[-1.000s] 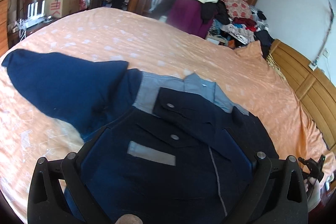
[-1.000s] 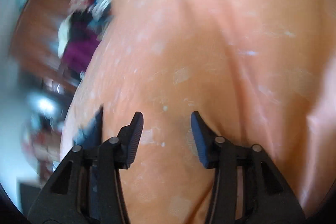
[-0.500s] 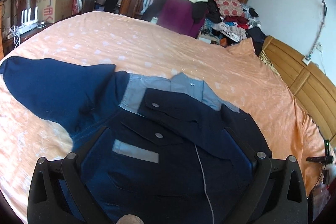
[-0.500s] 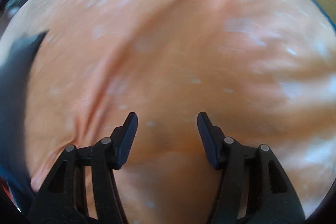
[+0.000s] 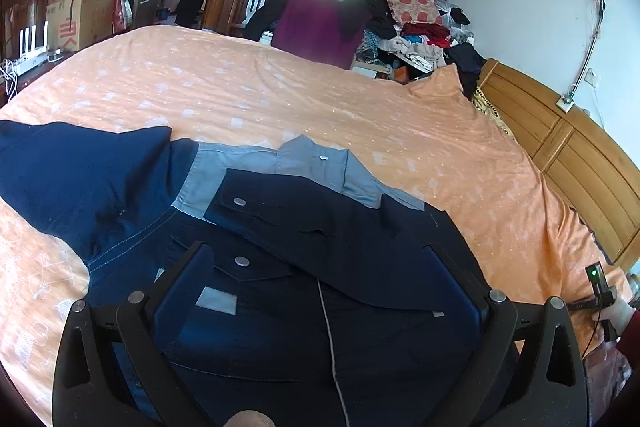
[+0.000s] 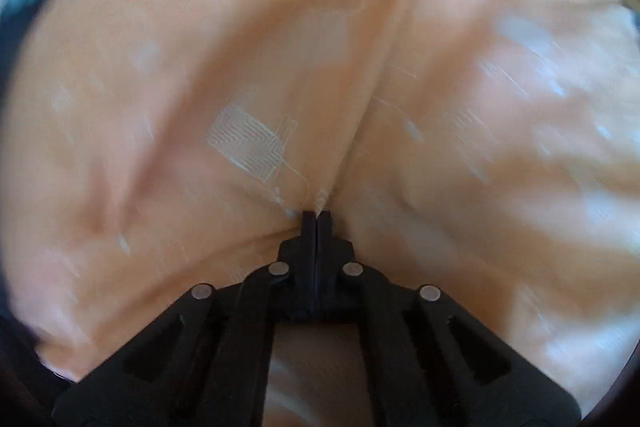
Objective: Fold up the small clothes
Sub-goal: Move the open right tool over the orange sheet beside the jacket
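R claw [image 6: 316,217] now closed, pinching bedsheet [image 6: 280,67].

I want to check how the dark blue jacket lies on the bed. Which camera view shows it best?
The left wrist view: the jacket fills the foreground on the orange bedspread, one sleeve spread left, grey collar visible, between the open left gripper. The right wrist view shows only a blurred dark sliver at its left edge.
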